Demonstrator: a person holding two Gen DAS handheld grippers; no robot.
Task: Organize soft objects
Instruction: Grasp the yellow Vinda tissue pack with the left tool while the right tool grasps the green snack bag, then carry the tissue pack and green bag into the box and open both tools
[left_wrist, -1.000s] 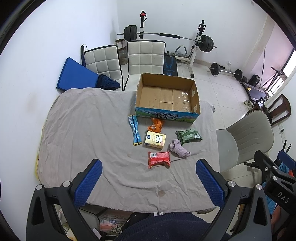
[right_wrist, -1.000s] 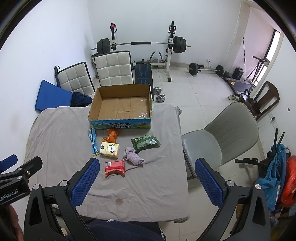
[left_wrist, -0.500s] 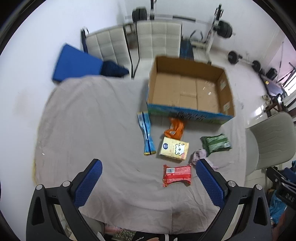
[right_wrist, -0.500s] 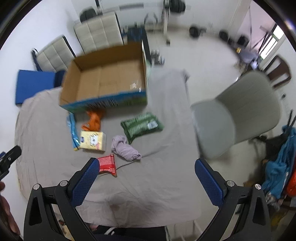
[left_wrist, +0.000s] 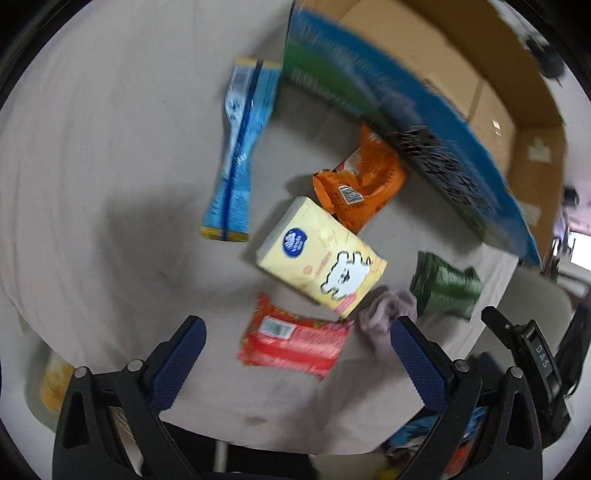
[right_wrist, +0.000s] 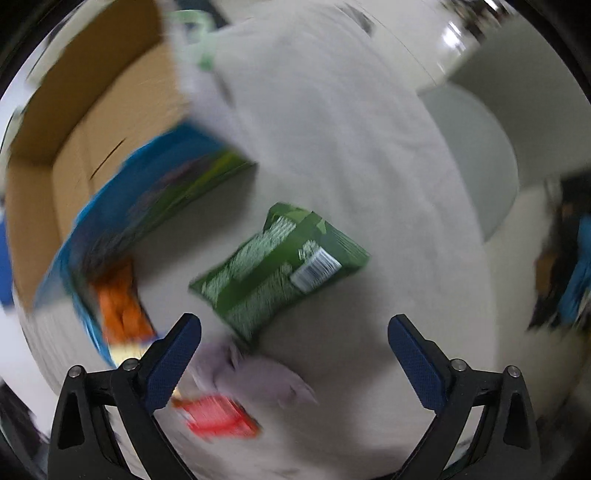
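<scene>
Both grippers are diving closer, jaws spread wide and empty: left gripper (left_wrist: 295, 339) nearing the red packet (left_wrist: 293, 341), right gripper (right_wrist: 294, 338) nearing the green pouch (right_wrist: 277, 271) mid-frame.

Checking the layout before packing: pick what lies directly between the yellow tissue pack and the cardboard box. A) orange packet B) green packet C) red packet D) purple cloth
A: the orange packet lies between the yellow tissue pack and the cardboard box, its lower corner touching the pack.
</scene>
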